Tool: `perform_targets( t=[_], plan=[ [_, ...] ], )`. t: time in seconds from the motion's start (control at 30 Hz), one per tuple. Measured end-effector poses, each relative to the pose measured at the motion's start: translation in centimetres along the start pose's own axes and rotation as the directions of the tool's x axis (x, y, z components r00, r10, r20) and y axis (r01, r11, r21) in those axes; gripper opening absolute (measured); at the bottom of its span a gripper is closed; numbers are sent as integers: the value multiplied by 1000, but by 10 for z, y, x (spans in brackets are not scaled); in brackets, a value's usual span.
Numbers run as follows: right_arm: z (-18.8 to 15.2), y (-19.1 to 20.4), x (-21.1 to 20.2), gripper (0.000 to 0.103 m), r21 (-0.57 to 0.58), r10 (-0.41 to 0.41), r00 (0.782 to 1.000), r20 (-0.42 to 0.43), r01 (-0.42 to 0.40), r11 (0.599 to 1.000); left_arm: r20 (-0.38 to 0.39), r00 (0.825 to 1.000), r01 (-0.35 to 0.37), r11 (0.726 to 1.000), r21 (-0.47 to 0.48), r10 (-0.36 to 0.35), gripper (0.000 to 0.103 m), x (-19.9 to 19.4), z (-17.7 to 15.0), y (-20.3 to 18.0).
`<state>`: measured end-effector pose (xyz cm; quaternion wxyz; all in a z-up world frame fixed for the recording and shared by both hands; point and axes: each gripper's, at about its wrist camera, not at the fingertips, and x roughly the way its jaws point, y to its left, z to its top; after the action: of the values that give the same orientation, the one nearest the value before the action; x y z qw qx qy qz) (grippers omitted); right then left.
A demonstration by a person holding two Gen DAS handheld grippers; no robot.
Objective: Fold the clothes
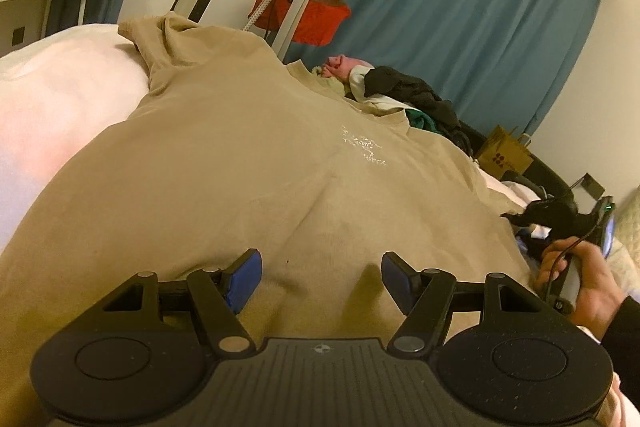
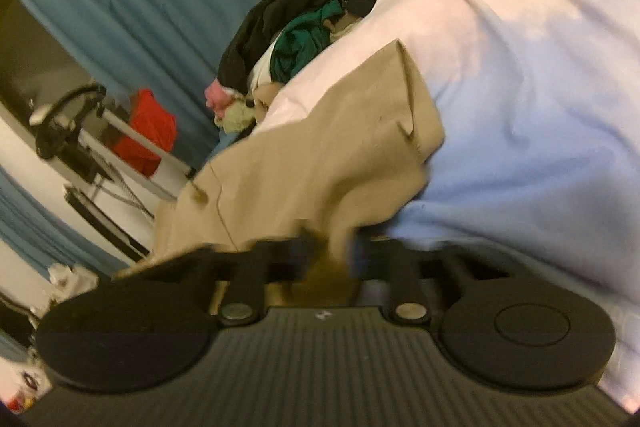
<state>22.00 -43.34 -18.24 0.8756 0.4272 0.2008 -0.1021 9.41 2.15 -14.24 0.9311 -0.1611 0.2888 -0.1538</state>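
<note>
A tan T-shirt (image 1: 248, 163) with a small white chest print lies spread over the white bed cover (image 1: 60, 99). My left gripper (image 1: 320, 275) hovers open just above the shirt's lower part, nothing between its blue pads (image 1: 244, 279). In the right wrist view, my right gripper (image 2: 330, 255) is shut on a bunched fold of the same tan T-shirt (image 2: 320, 163), lifting its side off the white bed cover (image 2: 540, 107). That view is motion-blurred. A person's hand (image 1: 580, 279) holds the right gripper's handle at the shirt's right edge.
A pile of unfolded clothes (image 1: 408, 95), black, green and pink, lies at the bed's far side (image 2: 296, 39). Blue curtains (image 1: 460, 7) hang behind. A metal stand with a red bag (image 1: 304, 11) and a brown paper bag (image 1: 506, 151) sit beyond the bed.
</note>
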Motion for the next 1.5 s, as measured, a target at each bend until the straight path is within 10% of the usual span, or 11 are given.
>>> perform_targets(
  t=[0.37,0.5,0.63,0.87,0.93,1.0,1.03,1.2,1.5],
  plan=[
    [15,-23,-32,15,75,102,995,7,-102,992,-2,1000,-29,999,31,29,69,-6,0,-2],
    [8,-28,-28,80,114,161,987,-6,-159,981,-9,999,-49,998,45,49,71,-10,-1,-5],
    [5,-21,-7,80,90,188,982,-24,-186,978,-18,997,-72,993,89,74,77,-10,-3,-10],
    [20,-4,43,74,21,135,987,85,-137,990,-19,995,-91,986,139,94,86,-5,-7,-13],
    [29,4,55,54,-33,77,992,100,-74,997,-23,995,-94,984,151,99,88,-2,-6,-15],
    [40,15,62,9,-97,3,994,112,8,995,-35,994,-95,979,182,102,88,0,-1,-19],
    [45,22,64,6,-141,-32,993,114,48,989,-31,995,-91,977,192,99,88,-1,1,-20],
    [55,82,45,6,-460,-54,979,196,141,877,-8,995,-98,965,241,103,88,-5,12,-27],
    [-26,236,25,6,-819,-4,956,292,253,516,50,990,-138,965,225,130,88,-51,31,-22]
  ],
)
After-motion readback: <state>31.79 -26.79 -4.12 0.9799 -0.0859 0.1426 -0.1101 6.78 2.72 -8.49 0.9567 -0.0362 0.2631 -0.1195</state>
